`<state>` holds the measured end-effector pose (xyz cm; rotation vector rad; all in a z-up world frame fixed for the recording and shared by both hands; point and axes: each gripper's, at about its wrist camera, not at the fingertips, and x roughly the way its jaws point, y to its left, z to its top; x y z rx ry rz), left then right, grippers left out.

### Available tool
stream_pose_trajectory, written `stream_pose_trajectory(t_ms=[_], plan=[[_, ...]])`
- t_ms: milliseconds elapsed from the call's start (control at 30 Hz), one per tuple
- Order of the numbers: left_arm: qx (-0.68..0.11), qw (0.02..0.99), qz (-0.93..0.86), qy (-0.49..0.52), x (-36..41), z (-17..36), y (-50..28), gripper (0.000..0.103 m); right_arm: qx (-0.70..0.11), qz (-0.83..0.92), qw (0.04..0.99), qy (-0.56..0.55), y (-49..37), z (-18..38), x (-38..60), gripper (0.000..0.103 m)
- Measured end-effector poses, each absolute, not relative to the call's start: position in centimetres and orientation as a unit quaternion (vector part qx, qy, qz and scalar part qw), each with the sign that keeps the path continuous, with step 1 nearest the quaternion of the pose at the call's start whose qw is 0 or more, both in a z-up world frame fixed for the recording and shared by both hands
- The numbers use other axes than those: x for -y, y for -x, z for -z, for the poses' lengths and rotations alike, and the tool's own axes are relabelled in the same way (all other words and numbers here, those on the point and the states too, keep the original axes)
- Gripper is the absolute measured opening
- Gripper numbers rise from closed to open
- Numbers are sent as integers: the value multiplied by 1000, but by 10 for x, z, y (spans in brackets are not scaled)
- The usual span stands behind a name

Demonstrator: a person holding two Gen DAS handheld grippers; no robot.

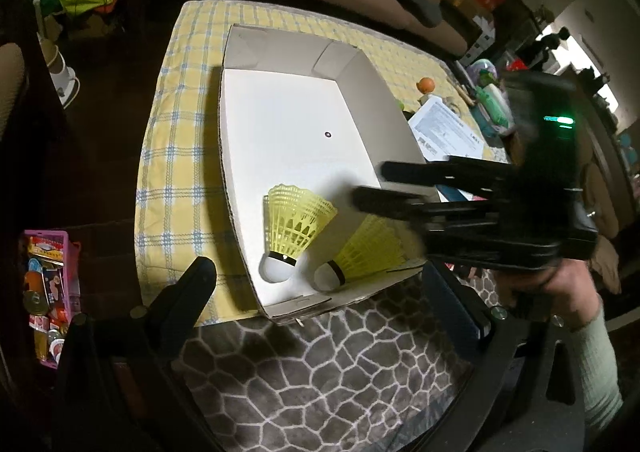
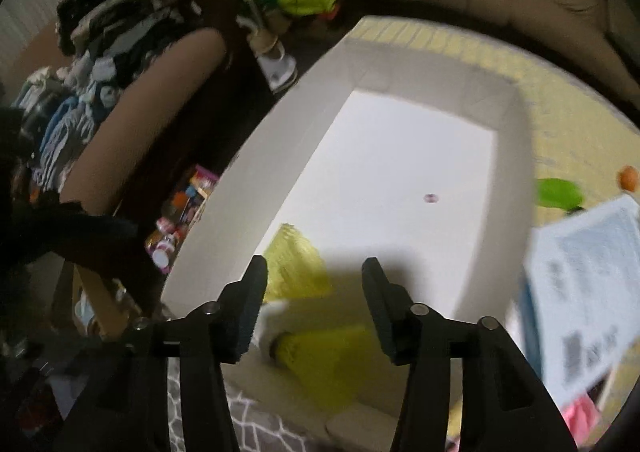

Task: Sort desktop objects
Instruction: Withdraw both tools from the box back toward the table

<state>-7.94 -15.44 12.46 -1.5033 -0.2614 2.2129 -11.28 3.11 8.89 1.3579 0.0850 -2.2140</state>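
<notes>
Two yellow shuttlecocks point(image 1: 298, 226) point(image 1: 362, 254) at near end of cardboard box point(image 1: 236, 188), left claw point(image 1: 320, 292) released wide astride its corner, right claw point(image 2: 316, 272) released above them, far box floor bare.

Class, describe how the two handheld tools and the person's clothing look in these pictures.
Both tools are matte black plastic with flat, tapered fingers and silver pivot screws: the left tool, the right tool. The right tool's body carries a green light. The sleeve is pale green, ribbed.

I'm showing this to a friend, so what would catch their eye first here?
Two yellow shuttlecocks lie side by side at the near end of the white cardboard box, which sits on a yellow checked cloth. The right gripper hangs open just above them.
</notes>
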Motion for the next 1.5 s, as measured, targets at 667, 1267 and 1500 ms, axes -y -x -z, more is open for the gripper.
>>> stream_pose_trajectory(t_ms=[667,1267,1500], plan=[[78,246,-816,517,80,-118,21,103,40,874,176,-451,12,-105,-156,103],[-15,301,-826,476,-56,-131,14,103,144,890,70,-428,-22,-99,-305,103],[-56,293,-832,468,-86,-132,56,103,220,877,76,-420,2,-95,-338,103]])
